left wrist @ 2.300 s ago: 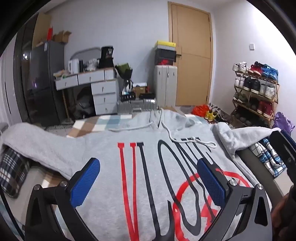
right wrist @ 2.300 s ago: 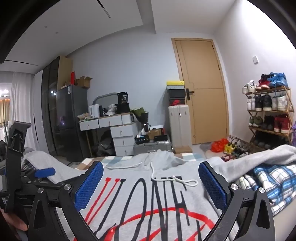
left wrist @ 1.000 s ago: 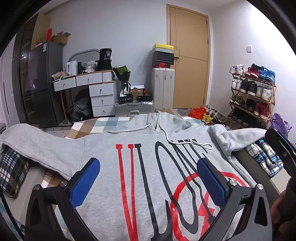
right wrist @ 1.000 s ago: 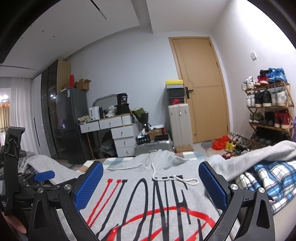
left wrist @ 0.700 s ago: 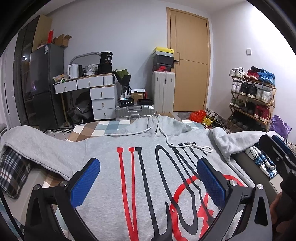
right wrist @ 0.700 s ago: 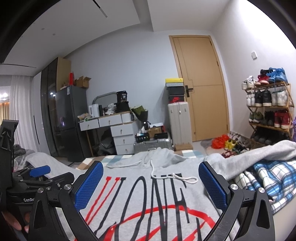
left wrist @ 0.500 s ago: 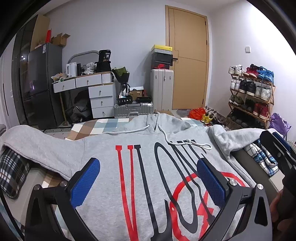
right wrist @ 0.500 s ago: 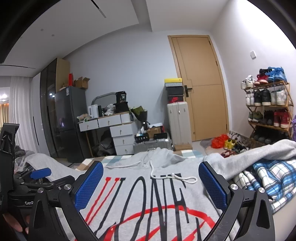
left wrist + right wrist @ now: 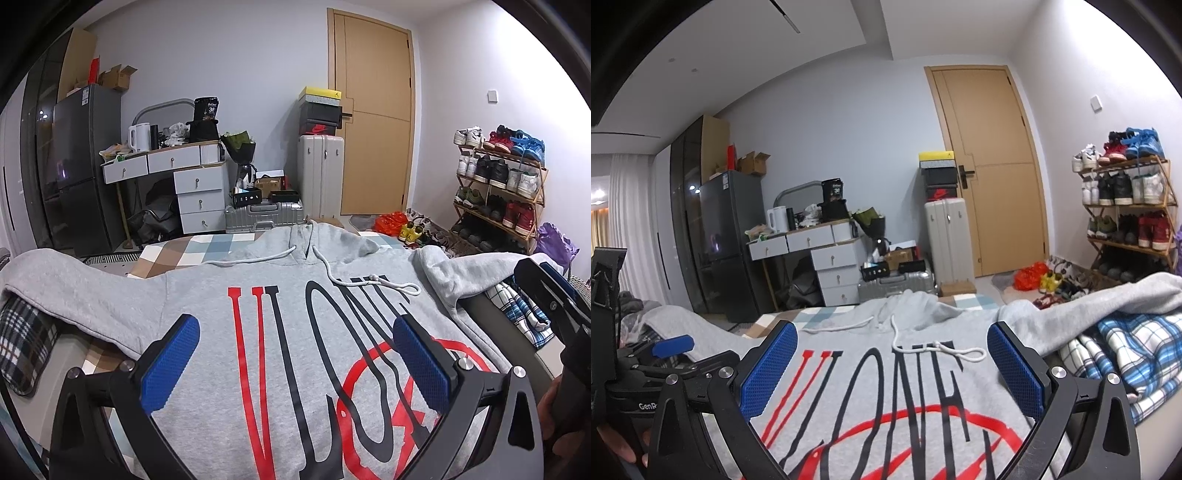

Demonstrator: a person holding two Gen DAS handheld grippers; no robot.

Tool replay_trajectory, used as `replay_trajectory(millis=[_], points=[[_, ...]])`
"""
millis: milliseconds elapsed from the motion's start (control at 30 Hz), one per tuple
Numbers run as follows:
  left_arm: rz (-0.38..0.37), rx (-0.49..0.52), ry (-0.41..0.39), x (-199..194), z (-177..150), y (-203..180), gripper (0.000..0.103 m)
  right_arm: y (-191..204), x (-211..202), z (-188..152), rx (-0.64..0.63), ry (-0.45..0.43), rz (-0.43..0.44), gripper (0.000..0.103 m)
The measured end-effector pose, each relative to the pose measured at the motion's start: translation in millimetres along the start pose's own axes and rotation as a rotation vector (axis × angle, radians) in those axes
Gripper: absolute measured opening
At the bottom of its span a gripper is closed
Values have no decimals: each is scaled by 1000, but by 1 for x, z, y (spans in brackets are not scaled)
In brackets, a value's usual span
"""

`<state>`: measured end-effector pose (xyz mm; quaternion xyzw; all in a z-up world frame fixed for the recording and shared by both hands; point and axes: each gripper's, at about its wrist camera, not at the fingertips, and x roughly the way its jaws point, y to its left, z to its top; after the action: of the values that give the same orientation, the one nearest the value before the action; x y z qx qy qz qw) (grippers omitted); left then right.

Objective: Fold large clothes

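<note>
Left gripper [image 9: 295,354] held wide open above grey hoodie [image 9: 280,332] (front up, spread flat on bed, hood at far end). Right gripper [image 9: 892,365] likewise held open, nothing gripped, above hoodie chest.

Hoodie [image 9: 288,332] front unobstructed; plaid pile [image 9: 1126,354] crowds right, plaid pillow [image 9: 22,343] left.

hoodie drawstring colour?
White drawstring on the grey hoodie; clearest in the left wrist view.
</note>
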<state>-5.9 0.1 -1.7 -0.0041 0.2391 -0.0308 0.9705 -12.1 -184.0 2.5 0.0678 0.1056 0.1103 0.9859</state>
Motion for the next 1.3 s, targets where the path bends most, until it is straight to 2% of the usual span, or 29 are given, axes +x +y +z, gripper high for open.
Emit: replay_trajectory(millis=[467, 633, 733, 833, 933, 1033, 1167, 1300], points=[[4, 9, 9, 2, -3, 0, 102, -2, 1, 1, 13, 23, 1, 103], [13, 29, 36, 8, -7, -1, 102, -34, 3, 17, 94, 47, -14, 103], [-2, 32, 57, 9, -8, -1, 102, -76, 5, 33, 151, 108, -42, 103], [-10, 51, 65, 9, -9, -4, 102, -137, 0, 50, 217, 153, -102, 103], [-13, 84, 82, 12, -11, -8, 102, -221, -5, 60, 350, 222, -224, 103], [-15, 101, 105, 16, -13, -10, 102, -309, -7, 58, 562, 292, -323, 103], [-11, 122, 134, 22, -15, -13, 102, -396, -9, 43, 793, 342, -372, 103], [-7, 136, 162, 28, -16, -15, 102, -438, -7, 35, 901, 337, -382, 102]])
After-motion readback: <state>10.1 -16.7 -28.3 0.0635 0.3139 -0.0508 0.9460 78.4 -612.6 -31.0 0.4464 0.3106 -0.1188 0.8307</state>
